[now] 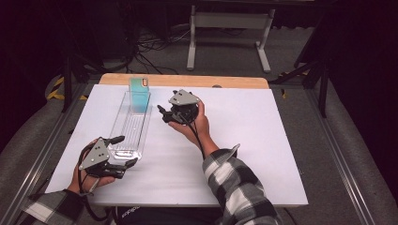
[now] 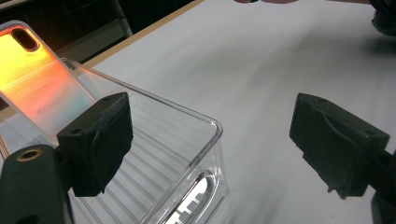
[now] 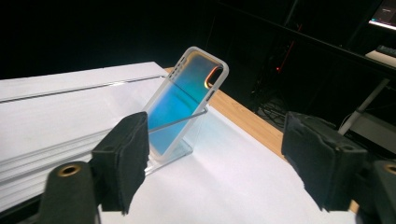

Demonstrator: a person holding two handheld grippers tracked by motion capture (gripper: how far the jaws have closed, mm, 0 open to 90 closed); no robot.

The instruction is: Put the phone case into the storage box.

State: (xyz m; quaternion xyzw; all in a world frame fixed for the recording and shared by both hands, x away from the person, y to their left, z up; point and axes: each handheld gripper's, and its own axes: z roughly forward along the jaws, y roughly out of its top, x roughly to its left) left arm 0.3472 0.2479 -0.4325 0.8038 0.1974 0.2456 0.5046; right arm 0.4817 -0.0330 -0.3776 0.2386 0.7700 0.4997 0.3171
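On the white table (image 1: 244, 154), a long clear plastic tray (image 1: 129, 126) is laid lengthwise, running from the person's near left side toward the far wooden edge (image 1: 187, 80). At the tray's far end an iridescent phone case (image 1: 139, 93) is stood on end and leaned against the end wall, its upper part rising above the rim; the rest of the tray is seen to be bare, with only its ribbed floor showing. Beside the near end of the tray the left gripper (image 1: 126, 151) is held with its jaws spread wide around the near corner, nothing being gripped. To the right of the tray's far end the right gripper (image 1: 162, 114) is pointed at the case, jaws likewise wide apart and empty, and is kept apart from it. The step in hand is judged to be the approach to the case. For the next move, the right jaws would need to be brought across the case's thin edges and closed, while the tray is steadied.
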